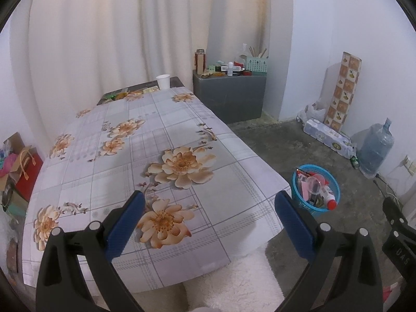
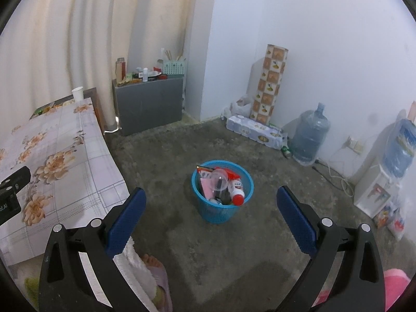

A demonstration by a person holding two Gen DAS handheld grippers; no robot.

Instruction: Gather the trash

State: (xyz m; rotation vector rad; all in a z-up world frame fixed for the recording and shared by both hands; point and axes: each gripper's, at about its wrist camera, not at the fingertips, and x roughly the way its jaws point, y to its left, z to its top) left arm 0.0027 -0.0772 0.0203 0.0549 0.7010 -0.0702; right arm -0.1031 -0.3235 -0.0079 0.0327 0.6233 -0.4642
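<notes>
- The left gripper, black-framed with blue-padded fingers, is held above the near end of a low table draped in a grey checked cloth printed with orange flowers; its jaws are spread wide and nothing is held between them.
- The right gripper, of the same build, is held over the grey concrete floor, jaws likewise spread wide with nothing between them.
- A round blue plastic mesh waste basket is seen standing on the floor just beside the table's near corner, framed between the right gripper's fingers but well beyond them; in the left wrist view it appears at.
- The basket is filled with trash: a white bottle with a red cap is leaned against the rim, a clear plastic cup is lying on top, and red and pink wrappers are tucked beside them.
- A white paper cup is seen upright at the far end of the table, beside some flat packets that are too small to make out.
- A grey cabinet topped with small clutter is seen against the curtain, well apart from the basket.
- A large blue water jug is stood by the white wall.
- A bare foot is glimpsed at the bottom of the right wrist view.
</notes>
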